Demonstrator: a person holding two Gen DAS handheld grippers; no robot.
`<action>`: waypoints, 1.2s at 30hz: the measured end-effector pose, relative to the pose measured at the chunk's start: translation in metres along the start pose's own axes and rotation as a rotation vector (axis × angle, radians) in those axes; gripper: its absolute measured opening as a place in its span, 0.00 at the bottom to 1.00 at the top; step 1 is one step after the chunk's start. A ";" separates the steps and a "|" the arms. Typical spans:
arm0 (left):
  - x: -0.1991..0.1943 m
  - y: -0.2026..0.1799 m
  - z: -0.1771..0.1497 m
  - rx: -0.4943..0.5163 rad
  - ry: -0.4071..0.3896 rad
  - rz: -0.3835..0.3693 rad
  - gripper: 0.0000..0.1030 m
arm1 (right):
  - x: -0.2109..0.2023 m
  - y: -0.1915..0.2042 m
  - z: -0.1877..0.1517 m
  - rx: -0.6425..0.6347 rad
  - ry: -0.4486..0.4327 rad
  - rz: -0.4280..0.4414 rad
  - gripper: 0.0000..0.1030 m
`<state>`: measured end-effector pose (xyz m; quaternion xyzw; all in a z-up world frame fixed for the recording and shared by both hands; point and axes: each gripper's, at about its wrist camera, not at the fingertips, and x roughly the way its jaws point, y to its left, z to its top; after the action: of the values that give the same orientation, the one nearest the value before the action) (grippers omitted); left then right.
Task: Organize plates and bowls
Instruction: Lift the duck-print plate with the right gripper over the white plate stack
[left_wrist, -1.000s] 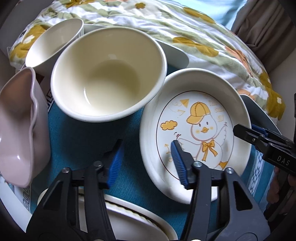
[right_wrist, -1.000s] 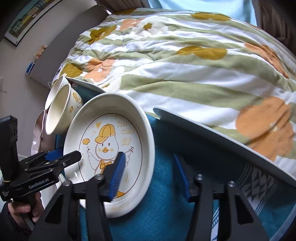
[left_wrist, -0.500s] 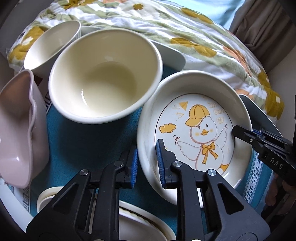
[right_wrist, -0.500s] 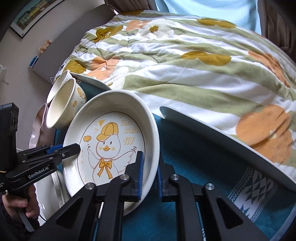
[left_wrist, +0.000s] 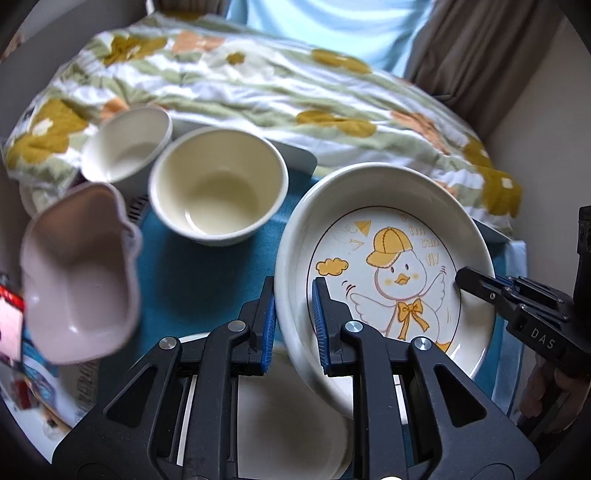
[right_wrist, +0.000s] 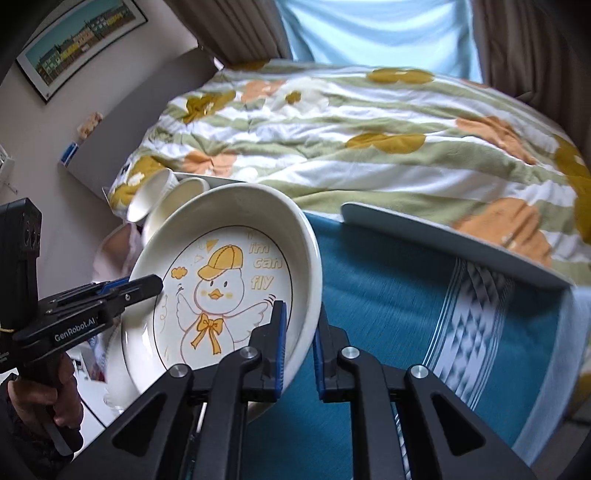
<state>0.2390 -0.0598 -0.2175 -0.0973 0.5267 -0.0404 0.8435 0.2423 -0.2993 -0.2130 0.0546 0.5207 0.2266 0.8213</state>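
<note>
Gripping duck plate (left_wrist: 384, 273) rim: left gripper (left_wrist: 293, 325) near edge | right gripper (right_wrist: 298, 345) opposite edge

I'm looking into a home bedroom: a floral quilt (right_wrist: 369, 140) is covering the bed, curtains (right_wrist: 236, 33) are hanging behind.

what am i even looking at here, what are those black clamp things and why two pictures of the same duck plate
Each black clamp is a hand-held gripper with two blue-padded fingers, carried by a person; there is no robot arm. A fisheye camera sits on each, so you get two views of one moment. The left hand-held gripper pinches one rim of the duck plate, and the right hand-held gripper pinches the opposite rim. Each also shows in the other's view. On the teal cloth sit a cream bowl, a smaller white bowl and a pink dish. A floral quilt lies behind.
</note>
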 end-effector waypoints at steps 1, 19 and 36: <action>-0.008 0.003 -0.003 0.016 -0.006 -0.005 0.16 | -0.006 0.009 -0.007 0.014 -0.008 -0.010 0.12; -0.044 0.070 -0.098 0.206 0.086 -0.041 0.16 | -0.009 0.105 -0.127 0.153 -0.029 -0.139 0.12; -0.008 0.089 -0.113 0.167 0.129 0.003 0.16 | 0.020 0.128 -0.130 0.023 -0.010 -0.237 0.12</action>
<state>0.1312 0.0151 -0.2773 -0.0231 0.5748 -0.0889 0.8132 0.0949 -0.1959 -0.2467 0.0030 0.5221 0.1217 0.8441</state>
